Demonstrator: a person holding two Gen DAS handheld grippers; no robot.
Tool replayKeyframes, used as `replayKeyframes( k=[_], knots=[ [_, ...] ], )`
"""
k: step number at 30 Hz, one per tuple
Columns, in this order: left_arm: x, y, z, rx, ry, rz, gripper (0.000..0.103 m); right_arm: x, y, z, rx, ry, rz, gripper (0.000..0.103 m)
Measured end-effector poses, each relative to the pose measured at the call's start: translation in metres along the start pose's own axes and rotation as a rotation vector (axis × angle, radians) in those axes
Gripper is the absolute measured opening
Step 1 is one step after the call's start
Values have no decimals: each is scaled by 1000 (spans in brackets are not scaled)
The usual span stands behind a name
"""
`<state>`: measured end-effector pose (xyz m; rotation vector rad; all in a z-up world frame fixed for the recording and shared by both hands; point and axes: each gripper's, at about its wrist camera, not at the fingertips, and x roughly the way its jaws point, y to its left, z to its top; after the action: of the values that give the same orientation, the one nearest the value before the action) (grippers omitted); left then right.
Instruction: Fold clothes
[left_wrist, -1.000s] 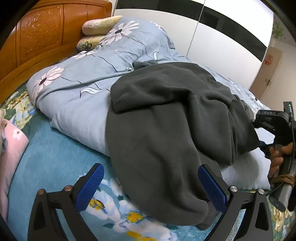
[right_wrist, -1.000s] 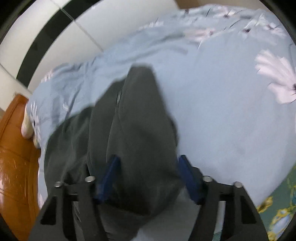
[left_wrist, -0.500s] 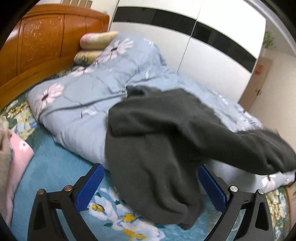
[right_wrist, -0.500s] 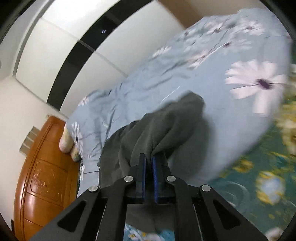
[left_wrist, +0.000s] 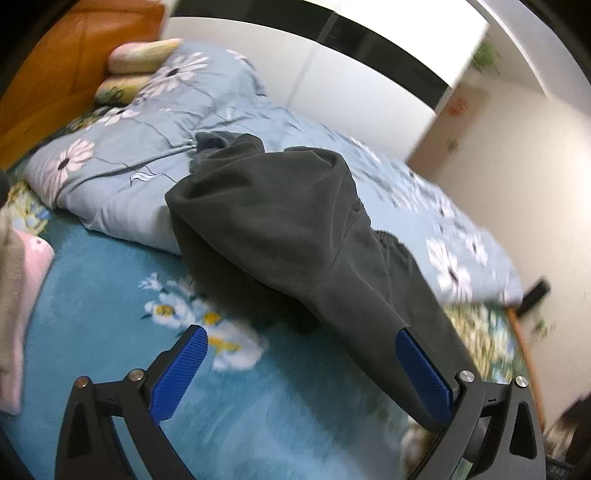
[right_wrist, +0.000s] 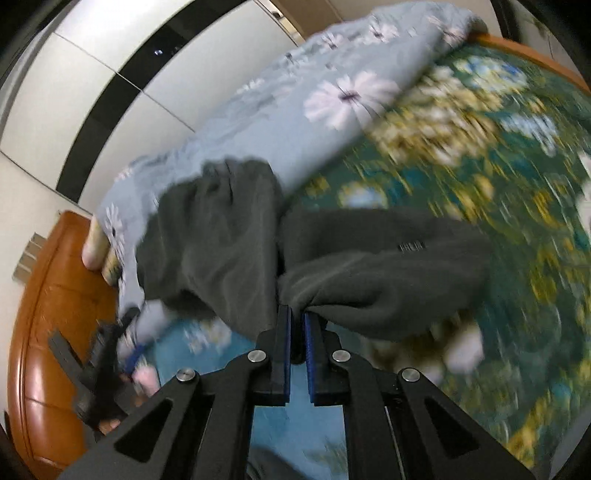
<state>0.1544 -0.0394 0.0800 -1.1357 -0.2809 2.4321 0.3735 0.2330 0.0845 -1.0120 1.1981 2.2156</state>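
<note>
Fleece fills the space right at my right gripper (right_wrist: 297, 321): its two blue pads are pressed almost together, with a bunched fold of the dark grey garment (right_wrist: 369, 266) pinched between them. From that pinch the cloth spreads two ways in the right wrist view, one lobe swelling out to the right with a small label on it, the other running up and left toward the quilt.

My left gripper (left_wrist: 299, 354) stands with its jaws spread wide and nothing between the pads. A taut stretch of the garment (left_wrist: 280, 221) slopes down past the outer side of my right-hand pad; whether it touches that pad I cannot tell.

Under both tools lies the teal bedsheet (left_wrist: 110, 295) printed with white and yellow flowers, blurred in both views. The garment's low edge hangs just above or on this sheet, and its upper part is draped over the edge of the pale blue quilt (left_wrist: 147, 147) with daisy print, which lies heaped along the far side of the bed.

At the left edge of the left wrist view sits a pink cloth (left_wrist: 33, 258). Beyond the quilt are two pillows (left_wrist: 140, 59) against the orange wooden headboard (left_wrist: 74, 55), and behind them the white wardrobe doors (left_wrist: 351, 96) crossed by a black band.
</note>
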Motion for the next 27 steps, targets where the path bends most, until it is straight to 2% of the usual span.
replayKeyframes(
  k=[3,6,9,11,13,16,18,21,23,24,27],
  knots=[
    [-14,-11,-13,76,30,-5,103,-12,-32,-27,13,-6,-70,6],
    [-30,-25,-16,119,31,-15,103,-27,-66,-32,56,-48,-164,5],
    [-40,-30,-14,129,29,-19,103,-39,-107,-26,152,-91,-238,5],
    [-46,-33,-15,139,27,-17,103,-40,-124,-25,188,-80,-269,5],
    [-50,-35,-18,144,27,-16,103,-40,-134,-27,209,-54,-242,6],
    [-50,-31,-21,143,33,-9,103,-46,-132,-30,170,-55,-224,9],
    [-48,-26,-22,140,37,-2,103,-53,-128,-32,124,-56,-245,11],
    [-42,-19,-23,132,39,18,103,-71,-116,-32,19,-87,-342,26],
    [-38,-15,-21,114,36,36,103,-80,-101,-28,-65,-134,-375,36],
    [-36,-13,-20,103,38,40,103,-72,-94,-19,-94,-133,-357,46],
    [-33,-8,-14,82,53,34,103,-29,-69,16,-184,-93,-263,52]
  ],
)
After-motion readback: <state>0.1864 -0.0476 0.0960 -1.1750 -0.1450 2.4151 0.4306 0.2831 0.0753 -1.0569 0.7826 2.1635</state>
